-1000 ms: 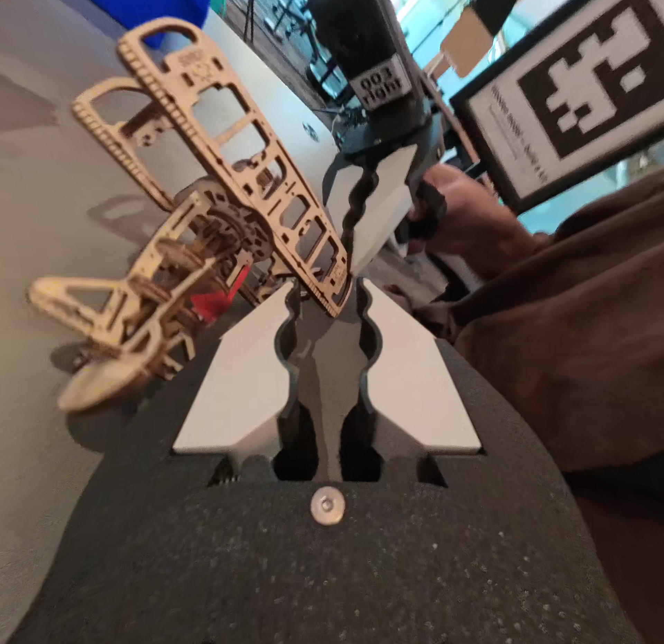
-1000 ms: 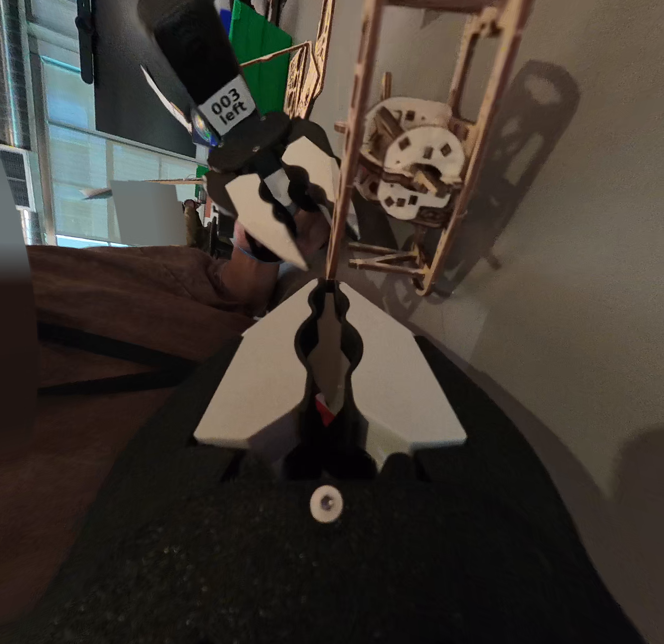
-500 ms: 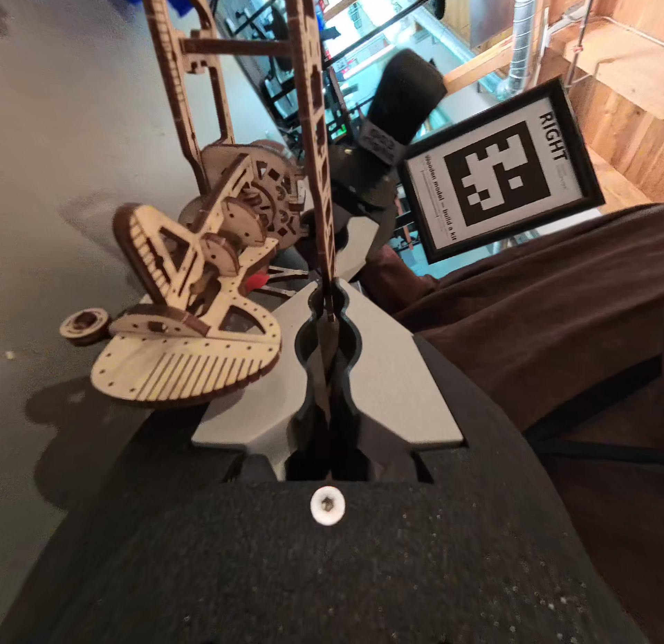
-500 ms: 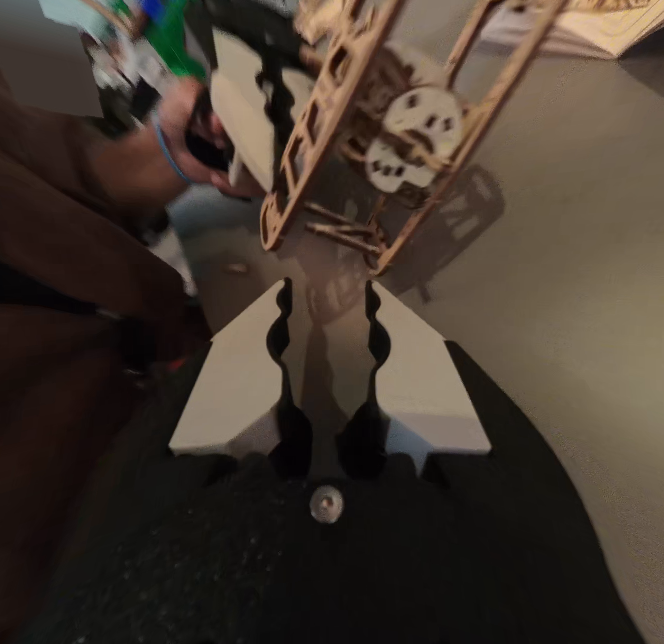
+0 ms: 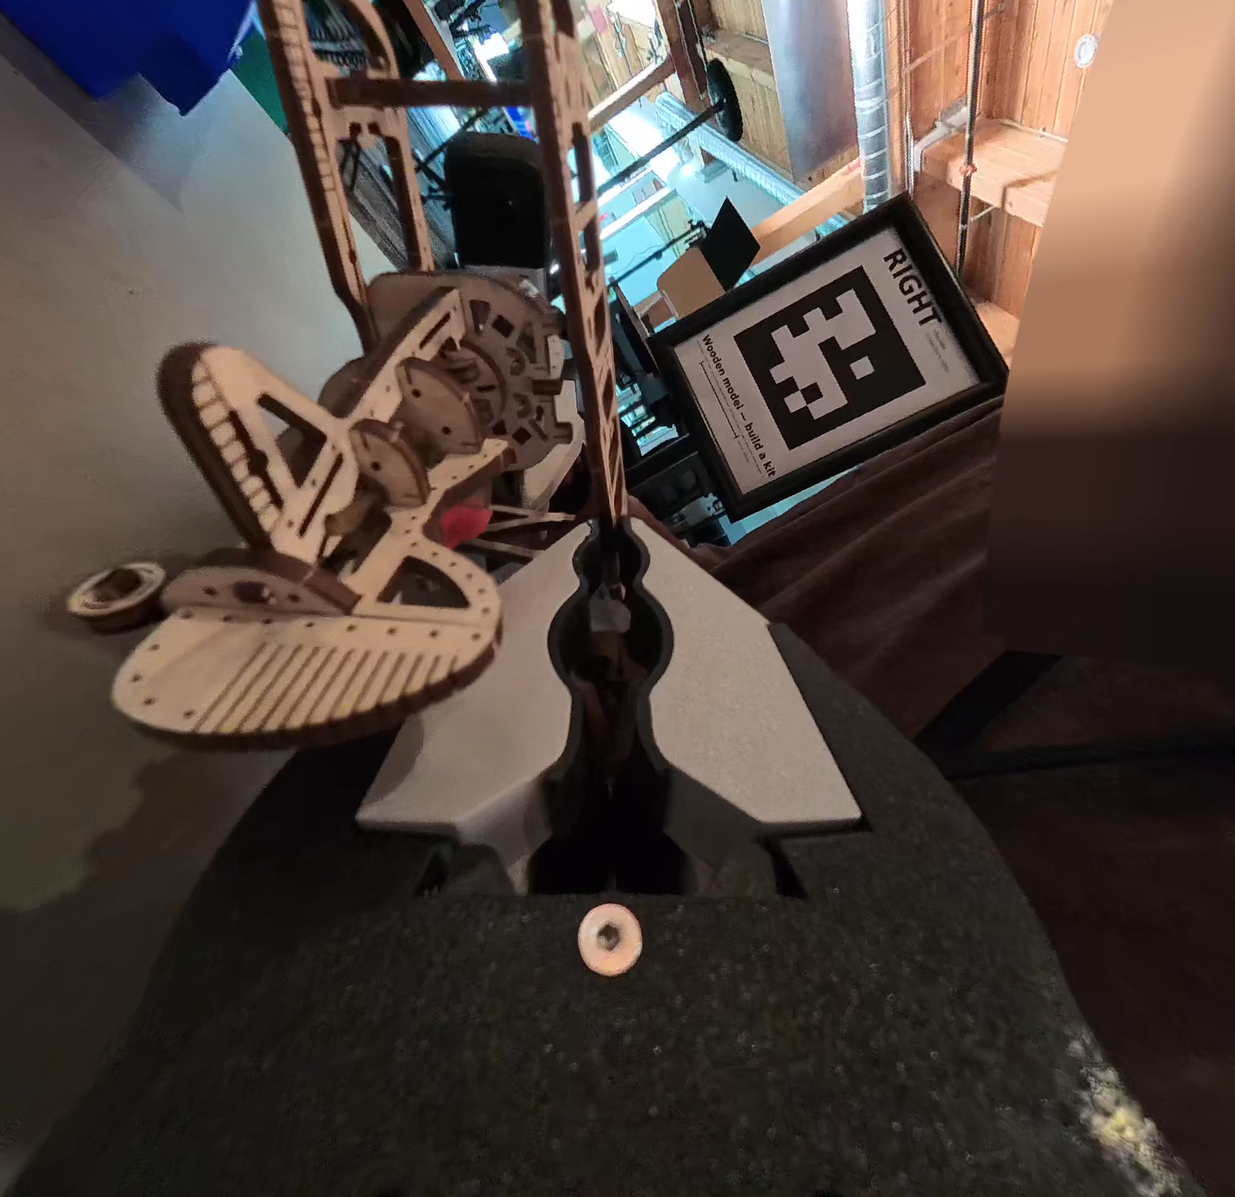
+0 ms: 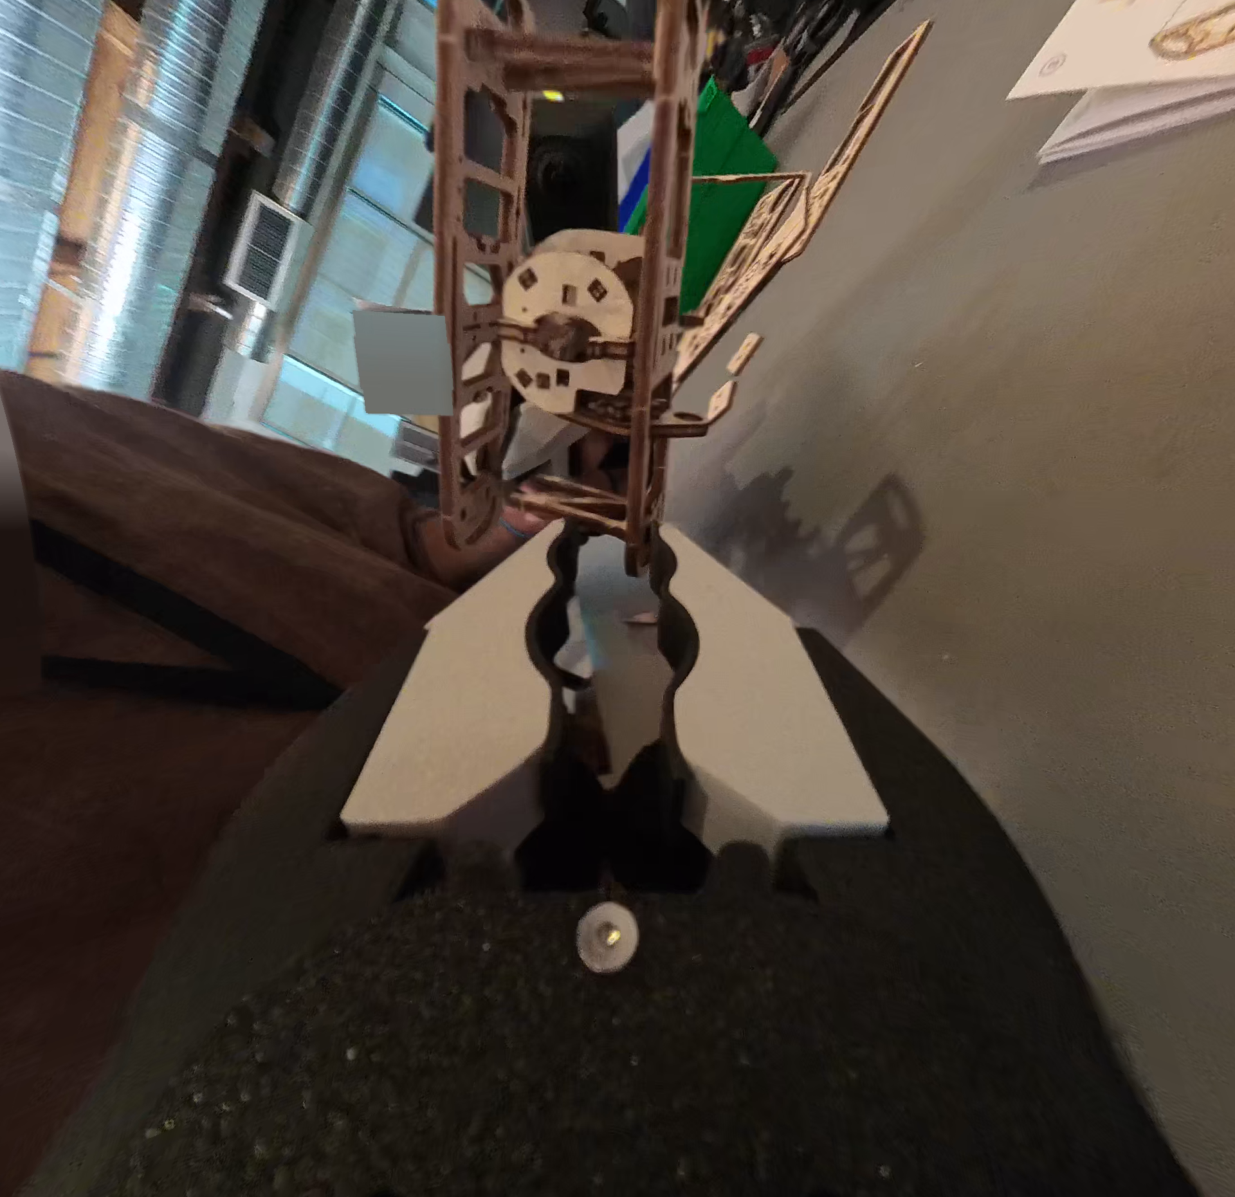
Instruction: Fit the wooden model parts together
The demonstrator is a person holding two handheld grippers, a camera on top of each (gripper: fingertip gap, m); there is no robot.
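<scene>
The wooden model (image 5: 428,430) is a two-rail frame with gears and fan-shaped parts, held above the grey table. My left gripper (image 5: 609,530) is shut on the lower edge of one frame rail (image 5: 588,296). In the right wrist view the same model (image 6: 568,336) stands straight ahead. My right gripper (image 6: 611,540) is open, and the lower end of one rail (image 6: 638,550) sits at the gap by its right fingertip. The left gripper's body (image 6: 568,162) shows behind the model. The right gripper's dark body (image 5: 494,209) shows behind the frame in the left wrist view.
A small wooden ring (image 5: 113,590) lies on the table left of the model. A framed marker sign (image 5: 822,370) stands at the right. A wooden parts sheet (image 6: 788,229), a green box (image 6: 722,209) and a booklet (image 6: 1136,49) lie farther off. A brown sleeve (image 6: 200,496) is at the left. The gap from one gripper's tips to the other's is roughly 5 cm.
One second ago my right gripper was shut on the frame edge and my left was open. The left has since shut on the frame, the right has let go and now faces the model squarely.
</scene>
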